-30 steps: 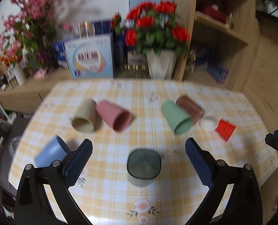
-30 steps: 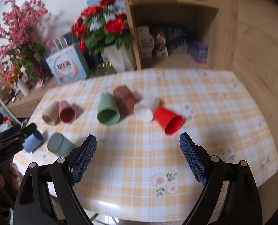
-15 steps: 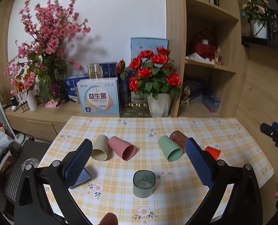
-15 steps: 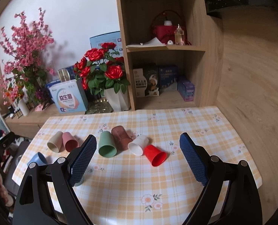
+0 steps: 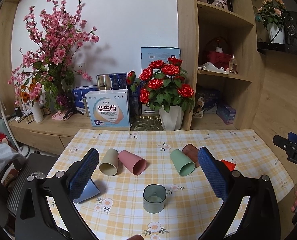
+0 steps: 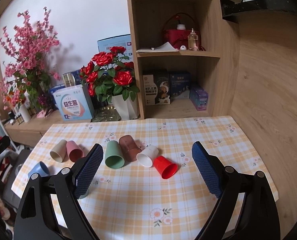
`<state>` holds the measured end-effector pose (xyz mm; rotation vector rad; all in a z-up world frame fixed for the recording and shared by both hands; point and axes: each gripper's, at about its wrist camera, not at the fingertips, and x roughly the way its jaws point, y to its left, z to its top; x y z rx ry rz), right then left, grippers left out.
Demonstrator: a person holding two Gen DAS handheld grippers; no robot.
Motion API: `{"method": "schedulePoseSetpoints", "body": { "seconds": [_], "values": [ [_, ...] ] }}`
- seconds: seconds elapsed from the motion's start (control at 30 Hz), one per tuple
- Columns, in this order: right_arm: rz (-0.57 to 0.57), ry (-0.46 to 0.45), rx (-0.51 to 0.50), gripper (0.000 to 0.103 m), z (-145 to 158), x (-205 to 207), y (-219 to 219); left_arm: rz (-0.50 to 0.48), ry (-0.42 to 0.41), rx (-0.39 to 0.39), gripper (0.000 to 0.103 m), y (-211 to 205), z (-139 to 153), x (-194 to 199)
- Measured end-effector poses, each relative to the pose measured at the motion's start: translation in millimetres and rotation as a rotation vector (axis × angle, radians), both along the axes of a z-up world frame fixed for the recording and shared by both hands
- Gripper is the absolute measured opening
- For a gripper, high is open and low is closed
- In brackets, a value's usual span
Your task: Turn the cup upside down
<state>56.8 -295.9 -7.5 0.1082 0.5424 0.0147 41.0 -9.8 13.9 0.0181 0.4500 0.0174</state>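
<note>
Both hand-held grippers, left [image 5: 148, 175] and right [image 6: 147, 171], spread their knurled pads above a translucent square-mouthed cup [image 5: 154, 198].

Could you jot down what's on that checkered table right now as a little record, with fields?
Standing cup: dark green cup, upright, mouth up
Cups on their sides: beige, pink, light green, brown, white, red, blue
Left gripper: open, holding nothing
Right gripper: open, holding nothing
Surface: table with yellow checkered cloth
</note>
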Motion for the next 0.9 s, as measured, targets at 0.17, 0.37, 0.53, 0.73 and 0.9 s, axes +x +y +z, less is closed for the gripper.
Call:
{"method": "schedulePoseSetpoints", "body": {
  "seconds": [0.17,0.37,0.53,0.73,0.9],
  "values": [
    [-0.004,-0.002,-0.002,0.087,0.1,0.3,0.1,-0.005,-0.003,-0.002,0.097,0.5,2.3,-1.2],
    [-0.011,-0.015,-0.011,0.087,4.4,-1.6,0.6,-0.011,-0.004,-0.003,0.097,-0.5,3.5,-2.1],
    [-0.019,-0.026,-0.018,0.087,6.0,-4.4,-1.8,-0.016,-0.007,0.000,0.097,-1.8,4.9,-2.8],
    [-0.036,-0.046,-0.034,0.087,9.0,-8.1,-3.9,-0.021,-0.011,0.002,0.097,-2.3,5.4,-3.9],
    [-0.046,-0.054,-0.044,0.087,11.2,-9.2,-5.6,-0.022,-0.016,0.005,0.097,-2.9,5.9,-5.0]
  ]
}}
